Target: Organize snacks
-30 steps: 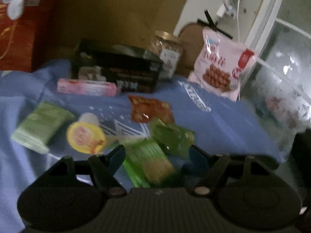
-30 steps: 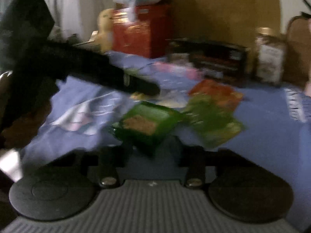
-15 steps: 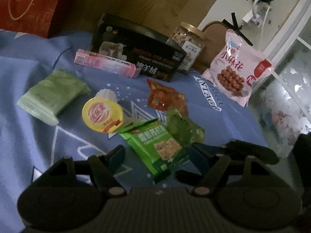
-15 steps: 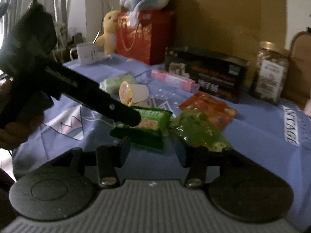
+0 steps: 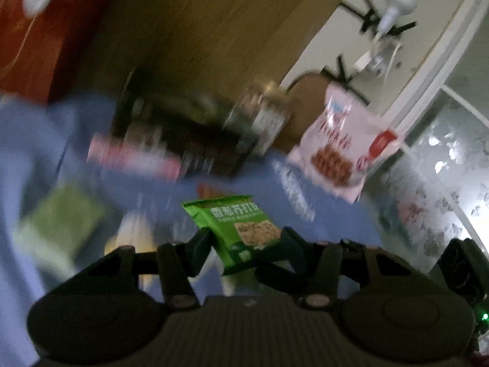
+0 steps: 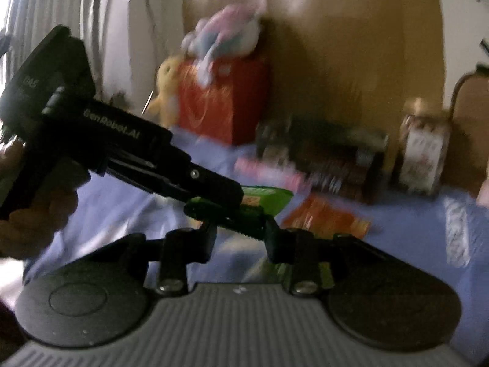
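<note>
A green cracker packet (image 5: pixel 241 229) hangs lifted above the blue cloth (image 5: pixel 336 223), and my left gripper (image 5: pixel 244 238) is shut on its sides, the jaws still closing. In the right wrist view the left gripper (image 6: pixel 229 194) reaches in from the left over the same green cracker packet (image 6: pixel 262 198). My right gripper (image 6: pixel 241 229) is closing on the packet's dark serrated edge, which touches both fingertips. A hand (image 6: pixel 36 214) holds the left gripper's handle. Both views are blurred.
At the back stand a black box (image 5: pixel 183 143), a pink bar (image 5: pixel 131 159), a jar (image 5: pixel 262 122) and a pink-white snack bag (image 5: pixel 339 153). A pale green pack (image 5: pixel 61 220) lies left. An orange packet (image 6: pixel 324 217), a red bag (image 6: pixel 220 101) and a plush toy (image 6: pixel 226 30) show in the right wrist view.
The green cracker packet lay on the cloth between open fingers; now both grippers have closed on it and it has risen off the cloth. Both views tilted upward.
</note>
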Available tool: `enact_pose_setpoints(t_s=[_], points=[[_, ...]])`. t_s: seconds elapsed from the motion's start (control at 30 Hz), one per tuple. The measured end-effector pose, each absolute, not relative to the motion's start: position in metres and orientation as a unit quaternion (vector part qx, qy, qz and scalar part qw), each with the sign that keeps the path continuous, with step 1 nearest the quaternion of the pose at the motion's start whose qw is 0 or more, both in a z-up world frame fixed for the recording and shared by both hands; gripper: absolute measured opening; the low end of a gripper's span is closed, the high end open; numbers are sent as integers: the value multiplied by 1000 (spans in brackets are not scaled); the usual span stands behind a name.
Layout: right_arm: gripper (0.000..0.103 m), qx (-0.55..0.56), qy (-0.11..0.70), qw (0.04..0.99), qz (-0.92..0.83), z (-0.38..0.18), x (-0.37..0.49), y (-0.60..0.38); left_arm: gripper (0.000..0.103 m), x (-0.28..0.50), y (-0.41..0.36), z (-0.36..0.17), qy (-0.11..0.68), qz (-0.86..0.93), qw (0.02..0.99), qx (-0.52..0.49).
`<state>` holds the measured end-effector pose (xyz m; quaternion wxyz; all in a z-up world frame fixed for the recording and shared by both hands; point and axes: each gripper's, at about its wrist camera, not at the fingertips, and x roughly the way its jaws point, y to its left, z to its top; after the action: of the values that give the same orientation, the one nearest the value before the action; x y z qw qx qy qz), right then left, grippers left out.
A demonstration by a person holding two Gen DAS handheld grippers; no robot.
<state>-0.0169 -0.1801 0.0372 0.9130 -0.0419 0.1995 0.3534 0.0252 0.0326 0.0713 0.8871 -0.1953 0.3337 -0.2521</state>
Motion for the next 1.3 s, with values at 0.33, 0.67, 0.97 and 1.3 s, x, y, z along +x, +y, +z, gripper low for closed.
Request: enact_pose_setpoints(t_s=[0.33, 0.67, 0.97, 1.3], points=[[35, -15, 135, 940, 313, 74, 84, -161, 50, 136, 41, 114, 277, -239, 912, -183], [39, -12, 197, 937, 286, 37, 161, -140, 53, 206, 40, 74, 313, -184, 916, -171], [39, 97, 221, 930, 275, 49, 131, -218, 56, 155, 62, 86, 276, -171, 931, -165], [39, 149, 311, 898, 272, 5, 74, -240, 56, 72, 88, 65, 306, -109, 935, -140]])
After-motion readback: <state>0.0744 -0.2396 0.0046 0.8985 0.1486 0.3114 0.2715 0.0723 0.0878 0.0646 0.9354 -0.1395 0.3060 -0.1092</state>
